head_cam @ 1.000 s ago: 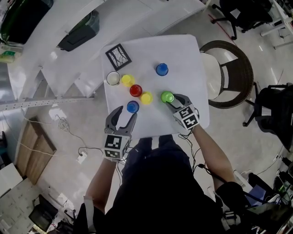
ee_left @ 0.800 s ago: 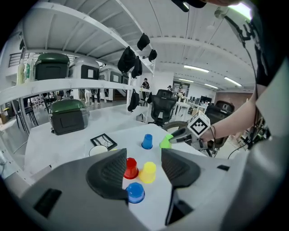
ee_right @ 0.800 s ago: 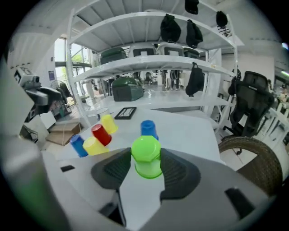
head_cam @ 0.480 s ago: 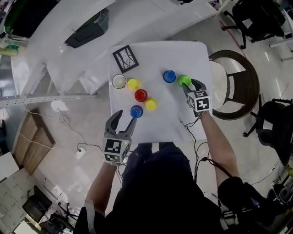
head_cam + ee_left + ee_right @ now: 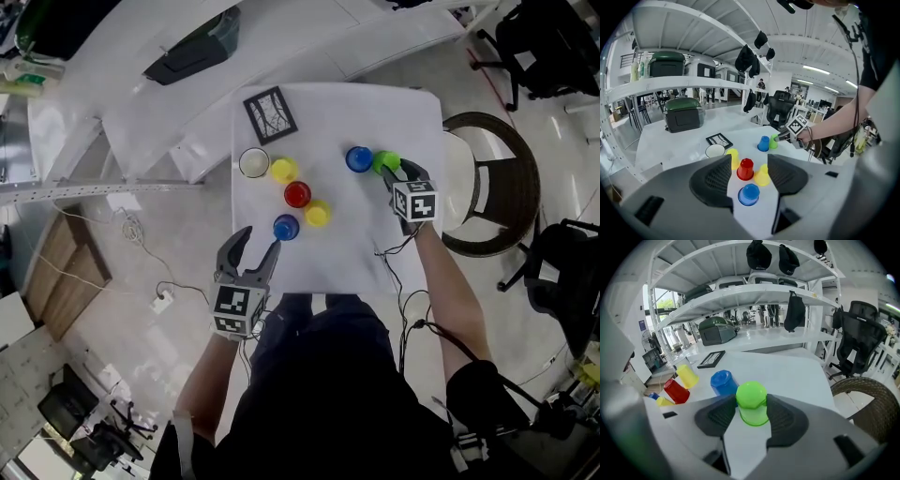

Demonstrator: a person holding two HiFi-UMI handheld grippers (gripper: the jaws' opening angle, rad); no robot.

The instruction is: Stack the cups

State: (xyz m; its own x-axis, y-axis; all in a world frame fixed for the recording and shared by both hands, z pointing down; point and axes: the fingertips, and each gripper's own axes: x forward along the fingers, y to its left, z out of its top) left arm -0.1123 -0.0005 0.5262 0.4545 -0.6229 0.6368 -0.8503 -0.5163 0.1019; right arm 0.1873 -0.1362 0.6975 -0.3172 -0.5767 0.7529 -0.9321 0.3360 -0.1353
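Note:
Several upside-down cups stand on the white table (image 5: 394, 112). Near the middle are a yellow cup (image 5: 283, 170), a red cup (image 5: 297, 194), a second yellow cup (image 5: 317, 214) and a near blue cup (image 5: 286, 227). My right gripper (image 5: 397, 172) is shut on a green cup (image 5: 752, 405), which sits close beside the far blue cup (image 5: 723, 381). My left gripper (image 5: 749, 158) hangs open at the table's near edge. The near blue cup (image 5: 749, 194) lies just in front of it, untouched.
A white cup (image 5: 254, 162) stands upright left of the yellow one, and a black-framed card (image 5: 270, 113) lies behind it. A round wicker chair (image 5: 492, 183) stands off the table's right edge. White shelving with a dark bin (image 5: 192, 52) runs along the far left.
My right gripper has carried the green cup away from me and to the right, up beside the far blue cup. The left gripper has barely shifted and stays open.

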